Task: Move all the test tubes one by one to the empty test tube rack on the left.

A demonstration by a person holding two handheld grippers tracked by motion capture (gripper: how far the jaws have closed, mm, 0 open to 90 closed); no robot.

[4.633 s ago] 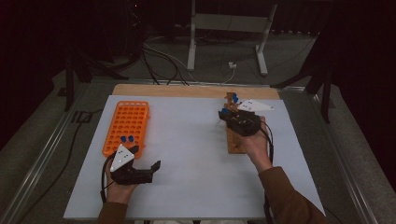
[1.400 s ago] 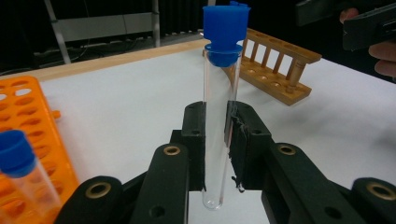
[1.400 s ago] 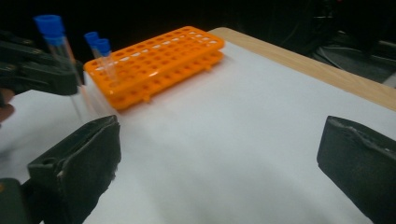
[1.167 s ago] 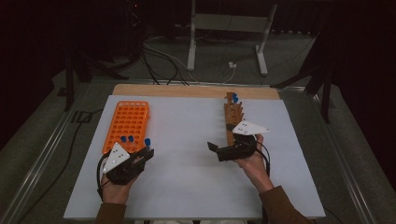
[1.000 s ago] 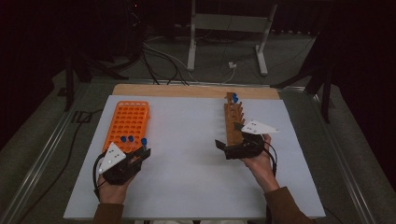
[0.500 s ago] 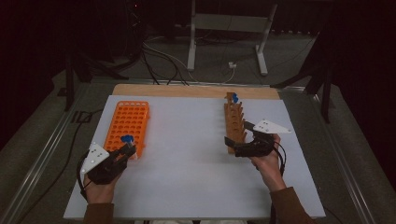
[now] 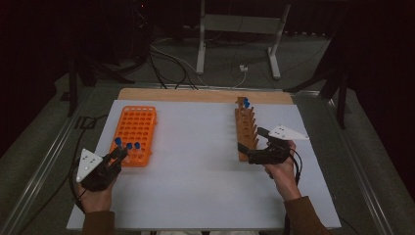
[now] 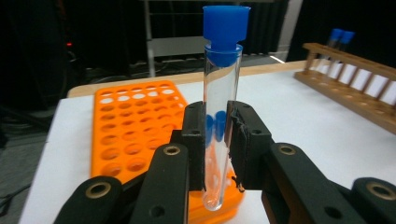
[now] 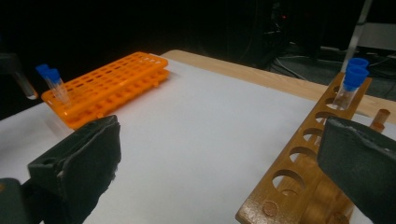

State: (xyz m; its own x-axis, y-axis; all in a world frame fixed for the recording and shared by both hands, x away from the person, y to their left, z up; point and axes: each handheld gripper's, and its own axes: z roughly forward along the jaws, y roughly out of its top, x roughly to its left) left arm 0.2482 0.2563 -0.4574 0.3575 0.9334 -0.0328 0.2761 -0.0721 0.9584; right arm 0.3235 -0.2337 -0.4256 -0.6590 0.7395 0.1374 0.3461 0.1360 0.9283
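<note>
Here the test tube (image 8: 221,116) stands upright, clamped between the left gripper's (image 8: 217,140) fingers (image 8: 194,140).

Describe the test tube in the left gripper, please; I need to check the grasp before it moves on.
The test tube is a clear, glass-like cylinder with a round bottom and a blue cap pushed into its mouth. It looks empty. It stands upright, clamped around mid-length between the left gripper's black fingers, with the cap well above them and the bottom just below. Behind it lies the orange rack; whether the bottom touches the rack cannot be told.
</note>
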